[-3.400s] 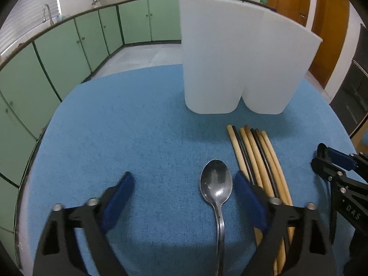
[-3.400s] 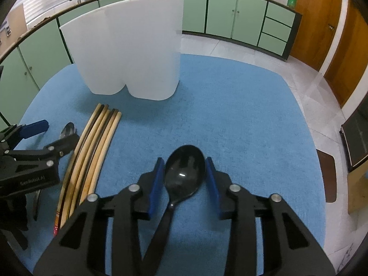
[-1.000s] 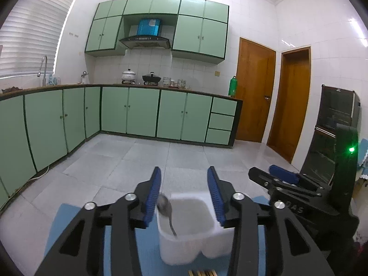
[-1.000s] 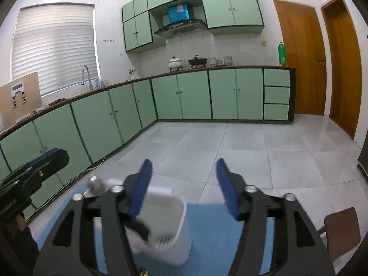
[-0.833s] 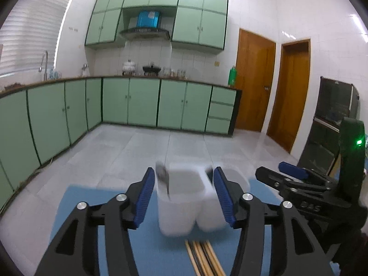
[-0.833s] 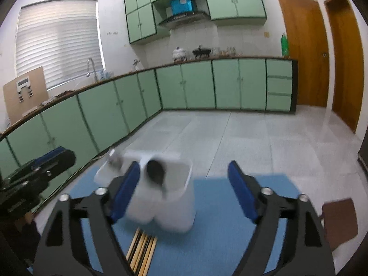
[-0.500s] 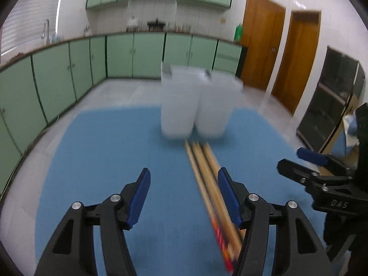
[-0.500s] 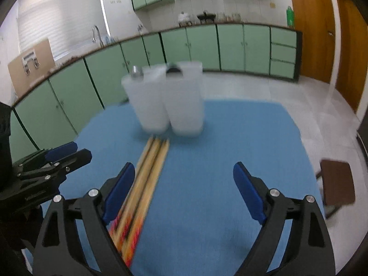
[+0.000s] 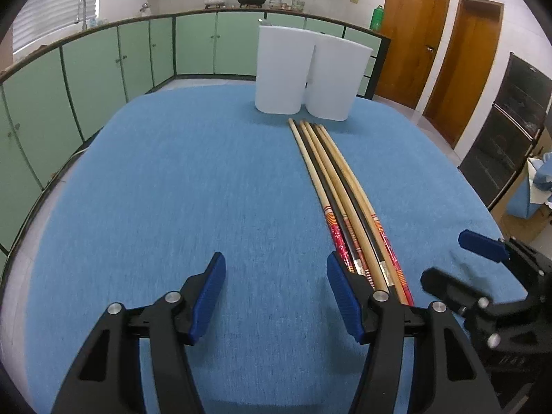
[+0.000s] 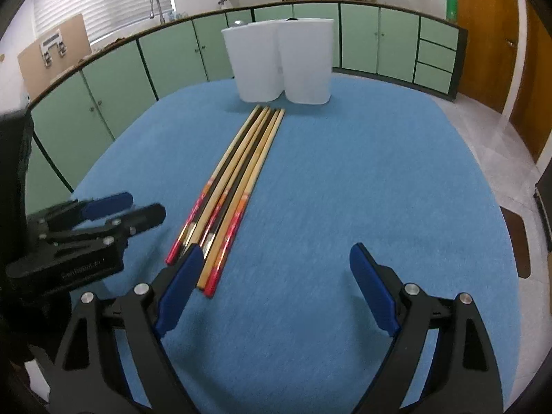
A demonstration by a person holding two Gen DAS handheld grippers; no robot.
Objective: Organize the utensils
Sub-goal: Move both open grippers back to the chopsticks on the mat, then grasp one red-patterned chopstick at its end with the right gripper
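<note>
A blue-covered desk (image 9: 172, 179) holds a bundle of chopsticks (image 9: 339, 193) lying side by side, tips pointing toward a white two-compartment utensil holder (image 9: 303, 76) at the far edge. The left gripper (image 9: 276, 296) hovers low over the cloth with its blue-padded jaws spread wide and empty, its right finger just beside the red-patterned chopstick ends. The right gripper (image 10: 276, 289) is likewise spread wide and empty, its left finger near the same ends.
</note>
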